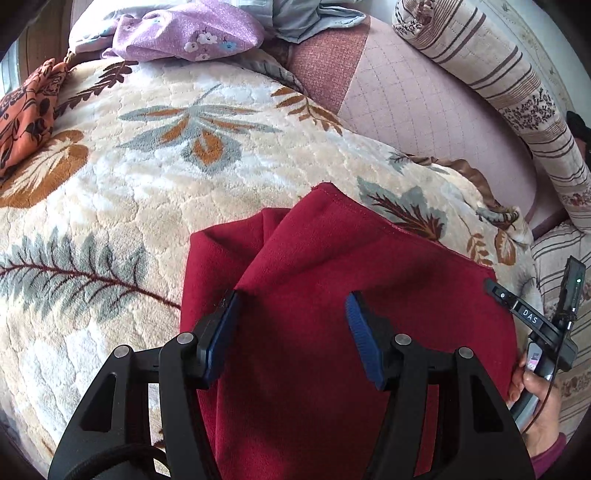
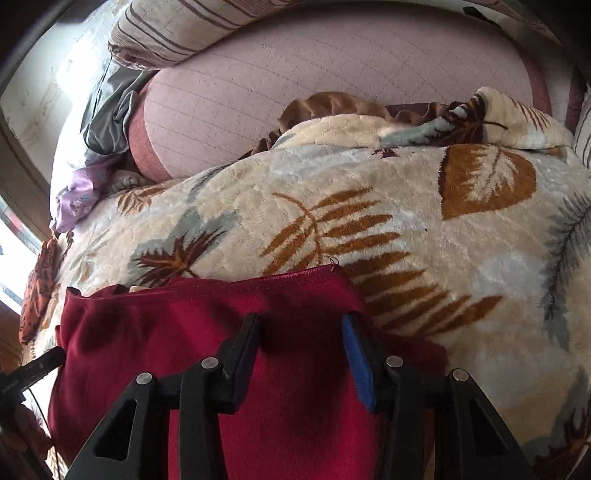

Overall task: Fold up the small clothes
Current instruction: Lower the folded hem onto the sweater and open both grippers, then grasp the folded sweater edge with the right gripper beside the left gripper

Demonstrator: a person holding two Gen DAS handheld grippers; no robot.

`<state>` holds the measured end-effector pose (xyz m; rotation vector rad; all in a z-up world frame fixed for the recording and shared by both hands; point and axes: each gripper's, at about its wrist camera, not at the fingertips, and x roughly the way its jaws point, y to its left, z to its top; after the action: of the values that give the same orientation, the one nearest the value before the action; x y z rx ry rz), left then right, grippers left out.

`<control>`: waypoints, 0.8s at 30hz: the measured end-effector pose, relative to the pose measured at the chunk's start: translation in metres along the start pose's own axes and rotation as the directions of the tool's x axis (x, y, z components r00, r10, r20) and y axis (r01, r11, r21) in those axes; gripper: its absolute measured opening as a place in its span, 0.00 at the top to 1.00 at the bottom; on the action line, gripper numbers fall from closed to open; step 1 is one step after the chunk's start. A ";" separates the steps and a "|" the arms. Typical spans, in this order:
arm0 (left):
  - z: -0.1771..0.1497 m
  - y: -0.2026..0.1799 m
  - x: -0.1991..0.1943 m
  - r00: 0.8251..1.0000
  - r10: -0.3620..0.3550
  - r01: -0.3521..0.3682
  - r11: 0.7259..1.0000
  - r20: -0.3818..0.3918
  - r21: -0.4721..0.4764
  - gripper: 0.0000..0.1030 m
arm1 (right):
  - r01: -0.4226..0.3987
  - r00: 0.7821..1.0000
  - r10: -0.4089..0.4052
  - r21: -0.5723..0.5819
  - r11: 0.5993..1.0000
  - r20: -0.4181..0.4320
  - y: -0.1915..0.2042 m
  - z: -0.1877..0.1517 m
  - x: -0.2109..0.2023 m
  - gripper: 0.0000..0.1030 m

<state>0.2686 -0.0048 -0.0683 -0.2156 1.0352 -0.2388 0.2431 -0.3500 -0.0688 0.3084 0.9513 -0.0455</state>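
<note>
On the leaf-print blanket (image 1: 110,177), both grippers' fingers (image 1: 221,332) gape over red cloth (image 1: 325,295).

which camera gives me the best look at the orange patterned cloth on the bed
The left wrist view. The orange patterned cloth lies at the far left edge of the leaf-print blanket, with its dark floral print clear. In the right wrist view it is only a thin, distorted sliver at the left edge.

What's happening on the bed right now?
A person holds a claw in each hand over a dark red garment lying partly folded on a leaf-patterned fleece blanket. The left claw and the right claw are both open above the cloth, gripping nothing. An orange patterned garment and a purple floral one wait beyond.
</note>
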 end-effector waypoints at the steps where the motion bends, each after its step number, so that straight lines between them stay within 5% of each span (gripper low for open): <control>1: 0.001 0.001 0.000 1.000 0.009 -0.009 1.000 0.002 -0.002 0.42 | 0.017 1.000 -0.017 -0.017 1.000 0.013 0.003 0.001 -0.001 0.57; 6: -0.005 0.013 -0.017 1.000 0.009 -0.008 0.999 0.003 -0.033 0.42 | 0.023 0.999 -0.021 -0.034 0.999 0.043 0.014 -0.002 -0.033 0.57; 12: -0.033 0.017 -0.054 0.997 0.074 -0.074 0.997 0.024 0.014 0.42 | -0.123 0.990 0.129 -0.095 0.988 0.062 0.054 -0.017 -0.077 0.57; 16: -0.056 0.022 -0.070 0.994 0.106 -0.106 0.994 0.020 0.019 0.42 | -0.210 0.977 0.215 -0.174 0.962 0.008 0.111 -0.030 -0.067 0.57; 24: -0.088 0.041 -0.078 0.992 0.124 -0.124 0.992 0.012 -0.011 0.42 | -0.239 0.971 0.235 -0.326 0.915 -0.052 0.217 -0.045 -0.019 0.58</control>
<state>0.1583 0.0515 -0.0591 -0.1608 1.0339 -0.1195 0.2339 -0.1322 -0.0264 0.1103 0.9103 0.3373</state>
